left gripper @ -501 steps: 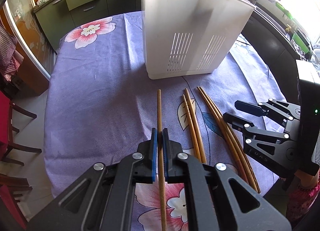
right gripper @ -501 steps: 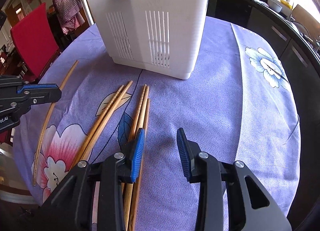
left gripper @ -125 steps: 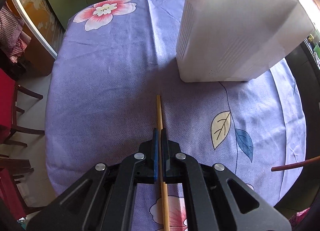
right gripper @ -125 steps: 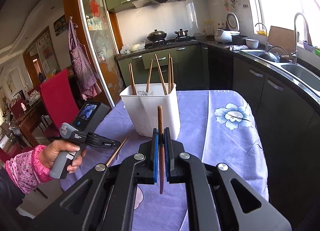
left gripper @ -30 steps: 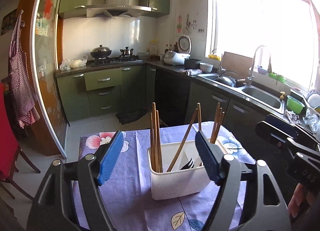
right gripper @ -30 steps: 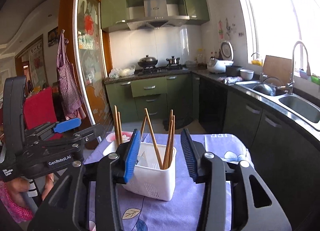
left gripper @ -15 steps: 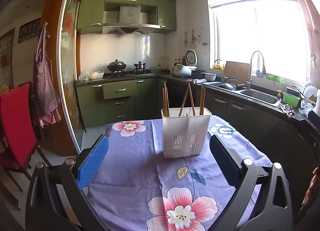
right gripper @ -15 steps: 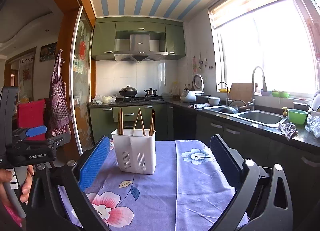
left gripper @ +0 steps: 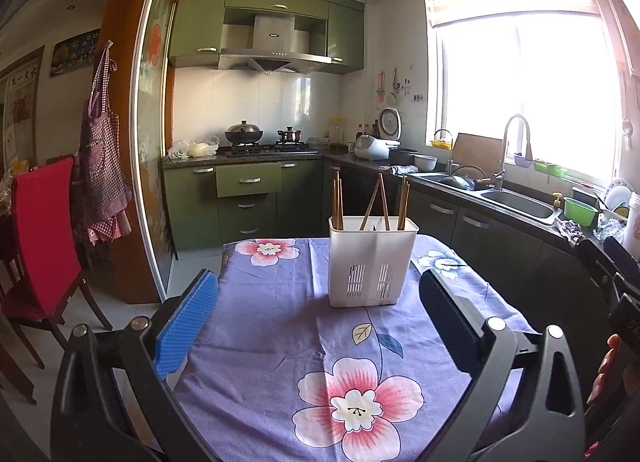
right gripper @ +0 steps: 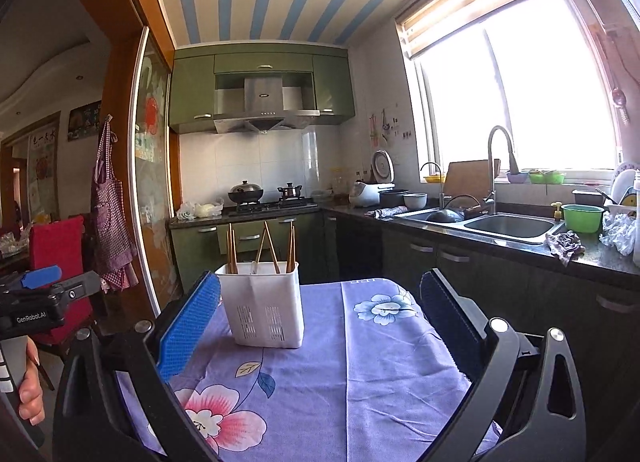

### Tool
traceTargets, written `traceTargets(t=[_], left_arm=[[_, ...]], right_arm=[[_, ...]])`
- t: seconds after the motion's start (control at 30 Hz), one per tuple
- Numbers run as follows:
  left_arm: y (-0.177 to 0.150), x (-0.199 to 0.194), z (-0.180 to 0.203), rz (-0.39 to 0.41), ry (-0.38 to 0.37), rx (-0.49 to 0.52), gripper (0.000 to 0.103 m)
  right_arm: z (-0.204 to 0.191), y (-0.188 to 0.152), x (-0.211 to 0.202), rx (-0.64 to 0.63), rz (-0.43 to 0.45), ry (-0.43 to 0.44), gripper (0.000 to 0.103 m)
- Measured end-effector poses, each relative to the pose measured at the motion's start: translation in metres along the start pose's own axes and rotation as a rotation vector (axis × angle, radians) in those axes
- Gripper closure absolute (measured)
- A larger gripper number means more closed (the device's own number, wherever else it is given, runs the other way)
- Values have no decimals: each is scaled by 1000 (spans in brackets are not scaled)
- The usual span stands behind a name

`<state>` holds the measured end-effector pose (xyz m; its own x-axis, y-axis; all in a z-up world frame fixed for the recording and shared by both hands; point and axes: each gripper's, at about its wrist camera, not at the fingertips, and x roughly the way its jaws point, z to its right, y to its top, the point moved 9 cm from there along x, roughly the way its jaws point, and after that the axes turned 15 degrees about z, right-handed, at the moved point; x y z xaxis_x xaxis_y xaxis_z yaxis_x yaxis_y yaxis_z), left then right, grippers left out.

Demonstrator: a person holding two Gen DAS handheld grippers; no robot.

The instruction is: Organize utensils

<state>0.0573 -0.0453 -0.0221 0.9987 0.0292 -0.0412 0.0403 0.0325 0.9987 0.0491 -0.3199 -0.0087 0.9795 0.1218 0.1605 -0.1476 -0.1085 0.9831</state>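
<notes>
White plastic is the material of the slotted utensil caddy (left gripper: 370, 262), which is standing upright on the purple flowered tablecloth (left gripper: 280, 322), toward the far edge of the table and roughly midway between its side edges. The brown wooden chopsticks (left gripper: 338, 204) are standing inside it, long axes near vertical, tips projecting above the rim; some are leaning against each other. No loose chopstick is showing on the cloth in either wrist view.

You are holding the left gripper (left gripper: 318, 314) with its jaws spread wide and nothing between them; they have just been opening. You are holding the right gripper (right gripper: 320, 312) the same way, jaws fully apart and empty, also just opened. In the right wrist view the left gripper is appearing at the left edge, gripped by your left hand (right gripper: 30, 390).

Both grippers are pointing across the near edge of the table toward the caddy, which is lying straight ahead of each and well apart from the fingertips. From the left gripper the caddy is sitting slightly right of centre; from the right gripper, slightly left of centre. Neither hand is clearly nearer.

Judged from this layout, the sorting is appearing complete. Should you be making a further reach, you are approaching forward and from above, in line with the upright sticks.
</notes>
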Motion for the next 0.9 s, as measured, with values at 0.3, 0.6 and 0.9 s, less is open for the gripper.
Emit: traceTargets(t=[0.3,0.6,0.9], left_arm=[[-4,-1,-6,-15,0,-20,7],[-5,-1,-12,-27,6,-44,7],[-4,-3,-9,-23,5,-39,7]], right_arm=[[-11,-7,10,-24,-40,11,5],[-15,-8,12,-29,-47,21,5],[-15,-9,13,-27,-49,23,5]])
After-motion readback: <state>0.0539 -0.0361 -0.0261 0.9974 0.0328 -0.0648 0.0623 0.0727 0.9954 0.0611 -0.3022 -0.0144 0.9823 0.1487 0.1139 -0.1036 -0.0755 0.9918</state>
